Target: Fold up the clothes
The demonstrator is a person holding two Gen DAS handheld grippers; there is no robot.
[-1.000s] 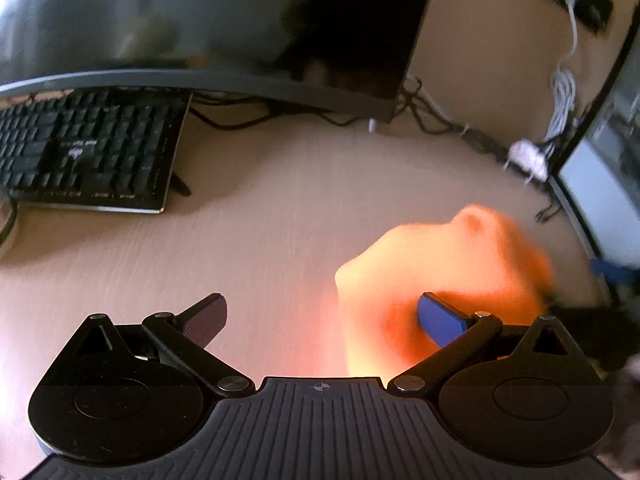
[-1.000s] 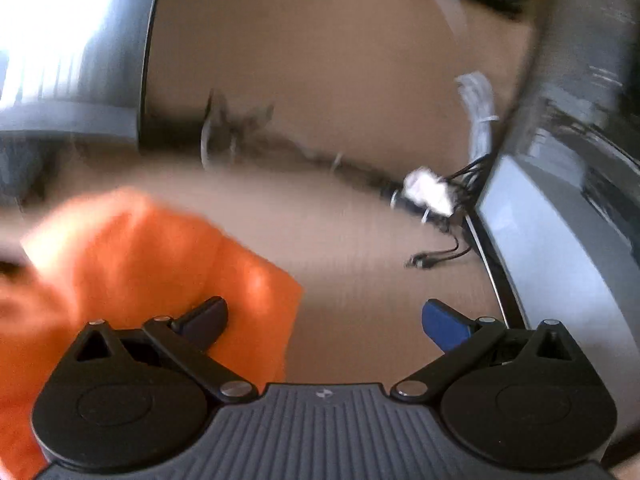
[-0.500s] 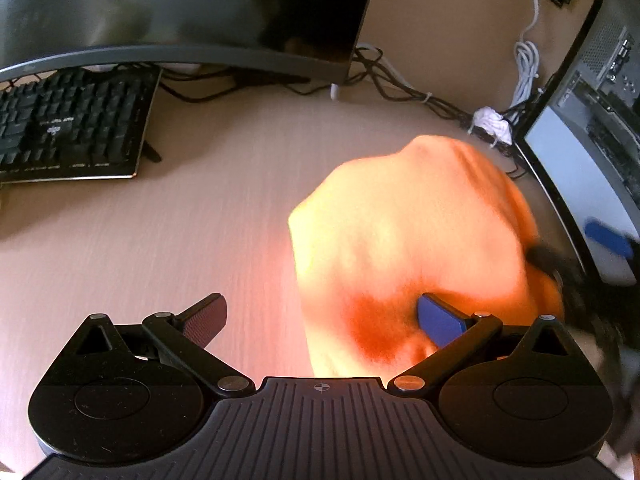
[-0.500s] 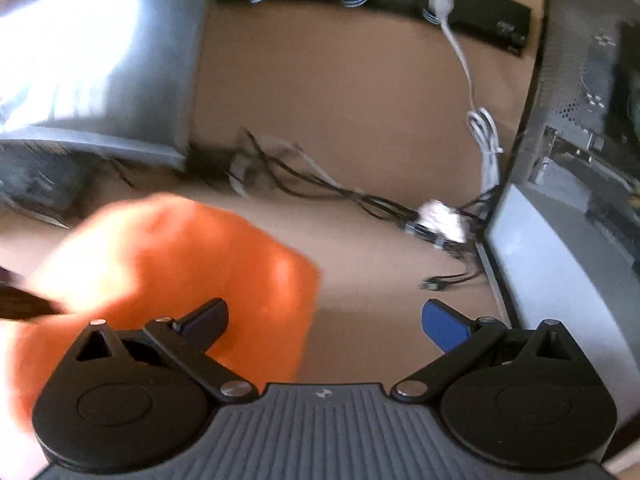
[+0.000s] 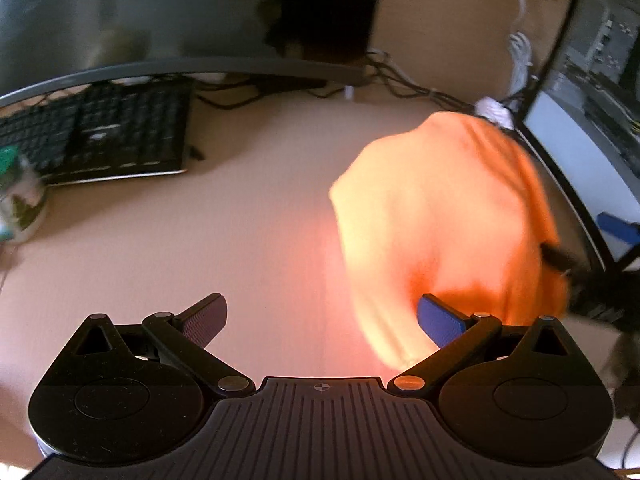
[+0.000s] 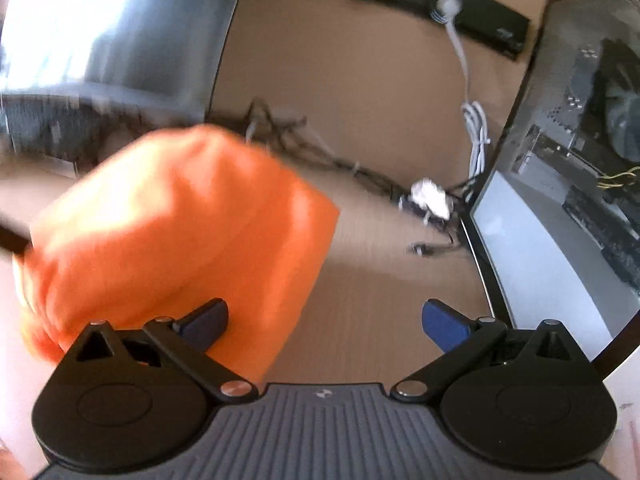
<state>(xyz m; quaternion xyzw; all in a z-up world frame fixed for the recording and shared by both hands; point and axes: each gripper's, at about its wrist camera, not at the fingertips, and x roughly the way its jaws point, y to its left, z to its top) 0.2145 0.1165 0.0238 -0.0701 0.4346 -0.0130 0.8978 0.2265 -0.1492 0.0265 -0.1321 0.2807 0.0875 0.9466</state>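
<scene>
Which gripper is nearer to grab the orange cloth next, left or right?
Probably the left gripper: the blurry bunched orange cloth reaches behind its blue right finger. The right gripper mostly faces bare beige desk. Both are open.

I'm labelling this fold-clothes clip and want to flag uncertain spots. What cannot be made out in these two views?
- Orange garment: motion blur in both views hides its type, edges and folds.
- Its lower part, right wrist view: covered by the right gripper body.
- Object at the left edge, left wrist view: cut off and blurred.
- Keyboard: legends smeared.
- Left gripper: open, nothing held.
</scene>
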